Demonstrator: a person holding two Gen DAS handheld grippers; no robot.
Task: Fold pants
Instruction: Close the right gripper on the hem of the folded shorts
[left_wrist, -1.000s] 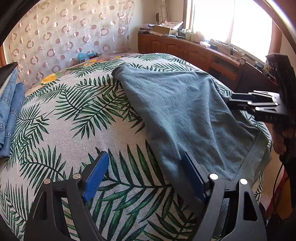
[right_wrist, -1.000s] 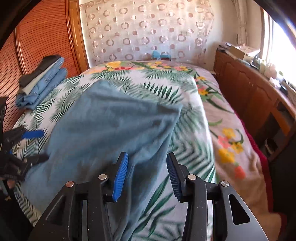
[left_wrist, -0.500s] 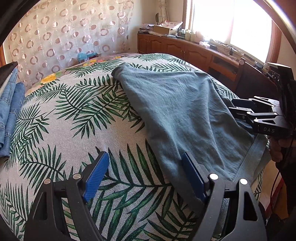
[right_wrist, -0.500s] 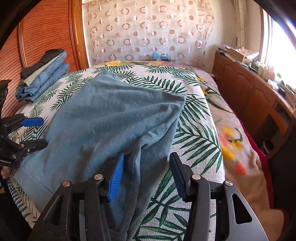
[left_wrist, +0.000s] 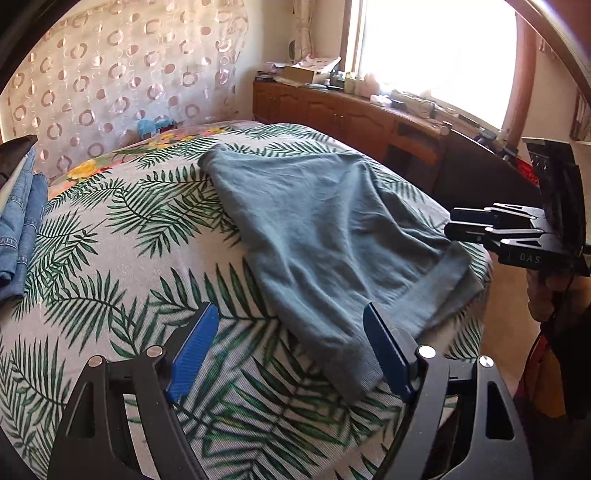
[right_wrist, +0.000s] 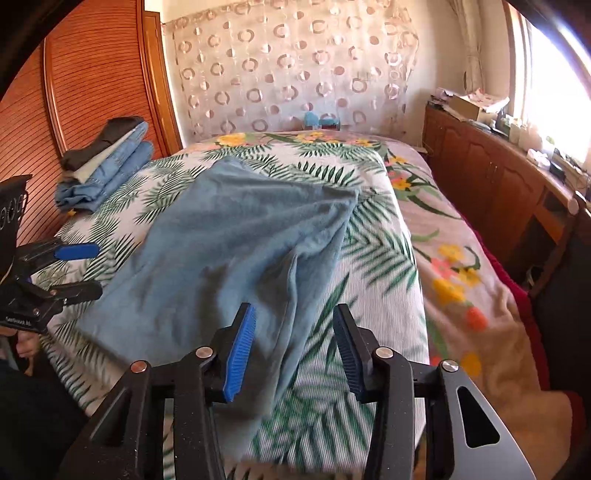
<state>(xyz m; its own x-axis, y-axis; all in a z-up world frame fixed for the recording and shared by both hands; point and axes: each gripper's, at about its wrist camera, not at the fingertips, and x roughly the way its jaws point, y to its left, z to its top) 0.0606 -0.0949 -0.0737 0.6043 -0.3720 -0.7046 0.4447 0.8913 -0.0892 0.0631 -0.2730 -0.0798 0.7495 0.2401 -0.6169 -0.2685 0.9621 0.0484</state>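
Left wrist view shows the left gripper (left_wrist: 290, 347) with its blue pads spread wide and holding nothing; the pad at 5 o'clock stands just over the near corner of the blue-grey pants (left_wrist: 332, 236), while the pad at 7 o'clock hangs over the bare palm-leaf bedspread (left_wrist: 122, 266). The pants lie flat on the bed, running from the centre of the frame toward 4 o'clock, where a wide band edge reaches the mattress edge. At 3 o'clock the right gripper (left_wrist: 465, 227) points in over that edge of the cloth.

From the right wrist view, the right gripper (right_wrist: 293, 339) stands partly open; its jaws have just been closing a little, with a raised fold of the pants (right_wrist: 240, 236) lying between the pads, which do not pinch it. The cloth spreads from 6 o'clock up toward 11 o'clock. At 9 o'clock the left gripper (right_wrist: 79, 269) hovers beside the pants' edge. A stack of folded jeans (right_wrist: 107, 166) sits at 10 o'clock near the slatted wooden headboard (right_wrist: 92, 74). A wooden cabinet (right_wrist: 491, 173) runs along 2 o'clock under the window.
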